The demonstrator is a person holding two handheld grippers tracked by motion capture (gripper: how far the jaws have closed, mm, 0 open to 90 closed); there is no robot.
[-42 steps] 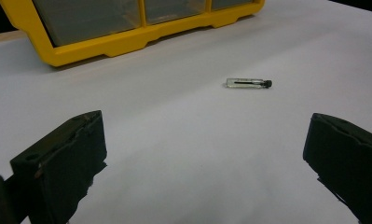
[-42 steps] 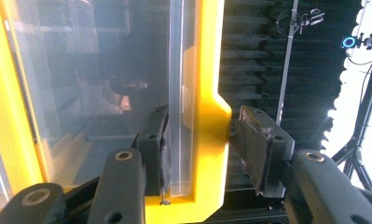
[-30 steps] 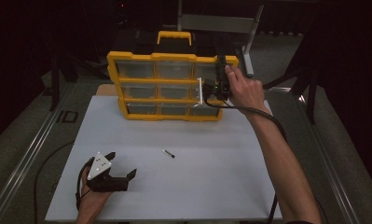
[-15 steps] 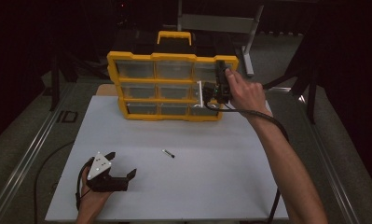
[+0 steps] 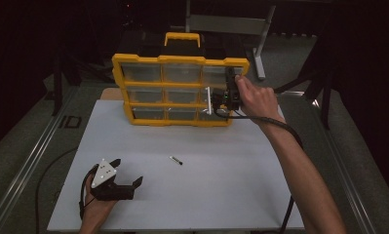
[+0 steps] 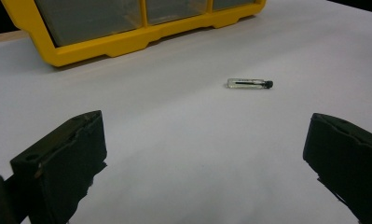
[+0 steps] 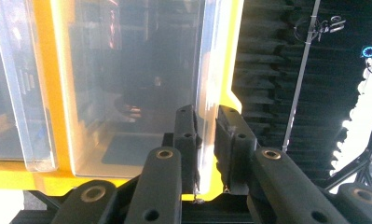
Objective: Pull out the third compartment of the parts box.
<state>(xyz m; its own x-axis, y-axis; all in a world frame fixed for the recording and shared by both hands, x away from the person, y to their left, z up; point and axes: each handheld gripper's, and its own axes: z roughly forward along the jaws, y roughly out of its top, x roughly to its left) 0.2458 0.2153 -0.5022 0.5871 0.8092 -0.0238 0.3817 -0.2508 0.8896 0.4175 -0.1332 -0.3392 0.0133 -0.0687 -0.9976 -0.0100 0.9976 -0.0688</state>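
Observation:
A yellow organiser [image 5: 177,59] with clear drawers stands tilted at the back of the white board [image 5: 231,175]. My right gripper [image 5: 229,78] is at its upper right drawer [image 7: 127,93]. The jaws have just been closing and now pinch the drawer's clear plastic edge [image 7: 207,70], as the right gripper view [image 7: 204,140] shows. My left gripper [image 5: 128,170] rests near the board's front left, open, with nothing between its jaws [image 6: 204,119]. A small clear vial with a dark cap [image 5: 176,160] lies on the board ahead of the left gripper [image 6: 250,83].
The organiser's black and yellow carry handle [image 5: 182,39] sticks up at the back. A metal stand [image 5: 260,53] rises behind the table on the right. Metal rails [image 5: 31,156] run along the table's sides. The right gripper's cable [image 5: 280,126] trails over the forearm.
The right hand has edged slightly left against the organiser's upper right drawer. The left gripper and the vial lie as before.

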